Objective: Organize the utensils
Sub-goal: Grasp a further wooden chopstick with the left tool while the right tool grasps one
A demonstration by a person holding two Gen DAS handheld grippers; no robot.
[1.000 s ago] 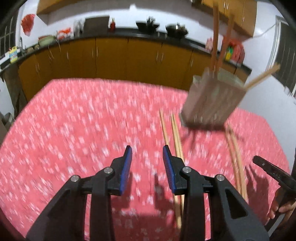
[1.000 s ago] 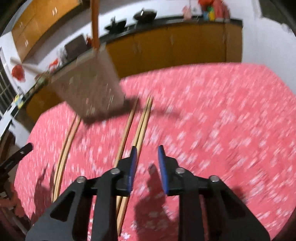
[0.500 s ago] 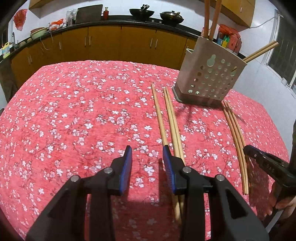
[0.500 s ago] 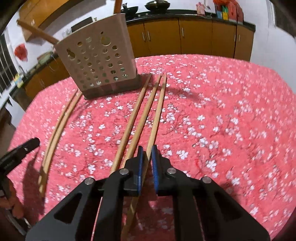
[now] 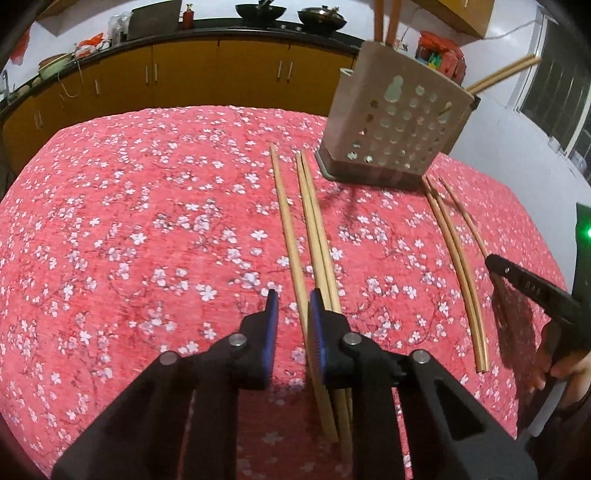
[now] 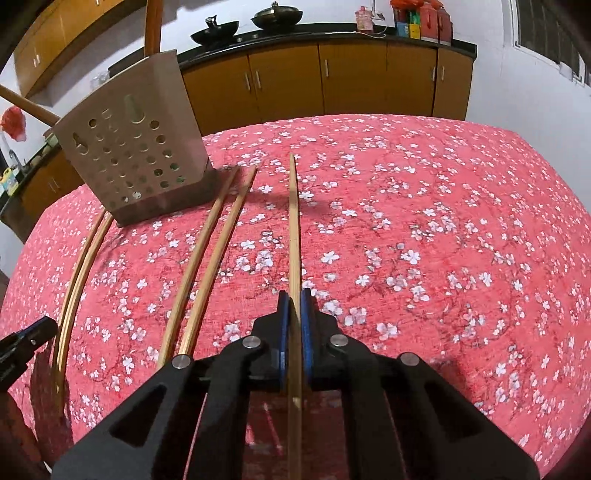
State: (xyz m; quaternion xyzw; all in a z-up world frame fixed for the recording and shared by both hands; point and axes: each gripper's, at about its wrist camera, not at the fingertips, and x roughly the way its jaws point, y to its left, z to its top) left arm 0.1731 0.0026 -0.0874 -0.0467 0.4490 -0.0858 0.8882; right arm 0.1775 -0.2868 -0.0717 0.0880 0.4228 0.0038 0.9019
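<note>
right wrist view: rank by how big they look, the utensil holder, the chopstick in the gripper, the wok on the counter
1. chopstick, longest, though it runs toward the camera, which stretches it
2. utensil holder, bulkier, so the top two are unsure
3. wok, smallest, but it is far off

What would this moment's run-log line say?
phase: grasping | left gripper: jaws closing, loose chopstick between them | right gripper: shut on second chopstick | utensil holder: standing on cloth
</note>
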